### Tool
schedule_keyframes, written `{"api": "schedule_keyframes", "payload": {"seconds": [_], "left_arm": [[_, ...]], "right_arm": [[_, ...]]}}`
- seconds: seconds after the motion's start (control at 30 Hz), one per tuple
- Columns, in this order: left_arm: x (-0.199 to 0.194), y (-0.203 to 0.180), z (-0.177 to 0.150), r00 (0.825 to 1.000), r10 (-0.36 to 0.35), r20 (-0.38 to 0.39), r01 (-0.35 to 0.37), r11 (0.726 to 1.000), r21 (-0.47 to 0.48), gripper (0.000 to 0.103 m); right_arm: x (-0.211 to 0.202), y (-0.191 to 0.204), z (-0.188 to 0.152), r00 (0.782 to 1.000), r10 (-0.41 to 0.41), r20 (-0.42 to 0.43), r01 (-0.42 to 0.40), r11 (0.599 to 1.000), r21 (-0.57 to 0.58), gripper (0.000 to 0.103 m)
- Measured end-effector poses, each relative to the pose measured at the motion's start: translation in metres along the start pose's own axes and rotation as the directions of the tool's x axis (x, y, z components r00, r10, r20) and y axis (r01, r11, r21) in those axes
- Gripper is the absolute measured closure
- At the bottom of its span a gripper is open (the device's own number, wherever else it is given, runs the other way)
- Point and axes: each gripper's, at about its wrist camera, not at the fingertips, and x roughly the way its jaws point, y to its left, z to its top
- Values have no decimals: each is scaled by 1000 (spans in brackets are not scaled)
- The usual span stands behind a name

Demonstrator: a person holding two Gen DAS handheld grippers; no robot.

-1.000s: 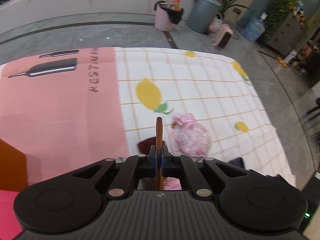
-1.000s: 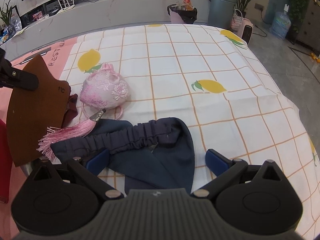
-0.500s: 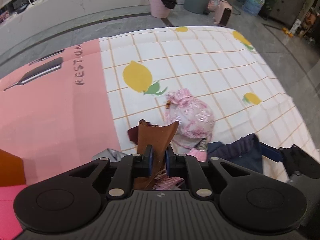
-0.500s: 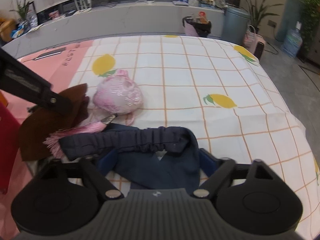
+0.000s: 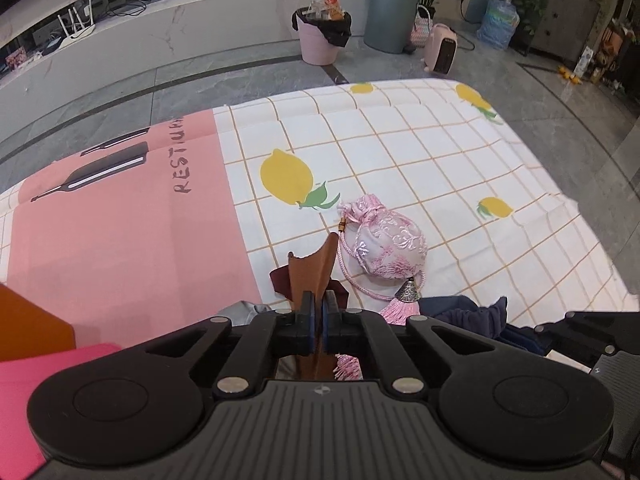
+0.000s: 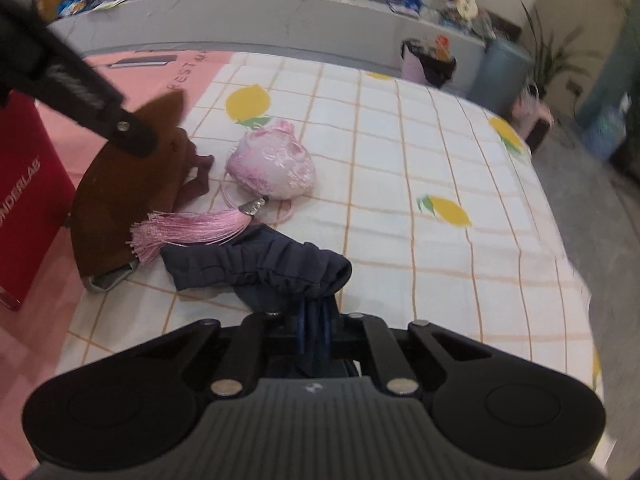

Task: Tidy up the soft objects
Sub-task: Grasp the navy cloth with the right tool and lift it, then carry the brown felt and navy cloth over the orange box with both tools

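My left gripper (image 5: 317, 314) is shut on a brown felt piece (image 5: 316, 266), seen edge-on; in the right wrist view the brown piece (image 6: 116, 192) hangs from that gripper (image 6: 128, 136) at the left. My right gripper (image 6: 315, 328) is shut on a navy cloth pouch (image 6: 260, 268) with a gathered edge, which lies bunched on the tablecloth; it also shows in the left wrist view (image 5: 472, 316). A pink embroidered drawstring pouch (image 6: 276, 166) with a pink tassel (image 6: 188, 228) lies between them, also in the left wrist view (image 5: 384, 246). A maroon cloth (image 6: 198, 176) lies beside the brown piece.
The table wears a lemon-print checked cloth (image 5: 420, 160) and a pink mat (image 5: 120, 220). A red box (image 6: 28, 184) stands at the left edge. A grey item (image 6: 110, 280) lies under the brown piece. Bins (image 5: 322, 34) stand on the floor beyond.
My right gripper went from open around the navy pouch to shut on it. My left gripper turned slightly, still holding the brown piece.
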Motion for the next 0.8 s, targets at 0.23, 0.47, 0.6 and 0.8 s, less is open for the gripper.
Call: {"api": "schedule_keyframes", "payload": {"seconds": [0.23,0.47,0.6,0.8], "left_arm": [[-27,6,-7,999,-37,36,38,999,-9,100],[-54,18,-17,990,-99,101,102,994,-27,100],[-68,30,-18,984,-118,132,127,990,-59,100],[-82,42,-20,979,-144,146,160,982,-105,100]], "right_arm": [[-26,-14,-6,1000,-10,1,10,990,138,97],[-41,-17,-6,998,-60,25,54,977,206,97],[-44,-17,-1,995,-98,35,88,975,205,97],[-63,-9,9,993,-93,68,78,975,206,97]]}}
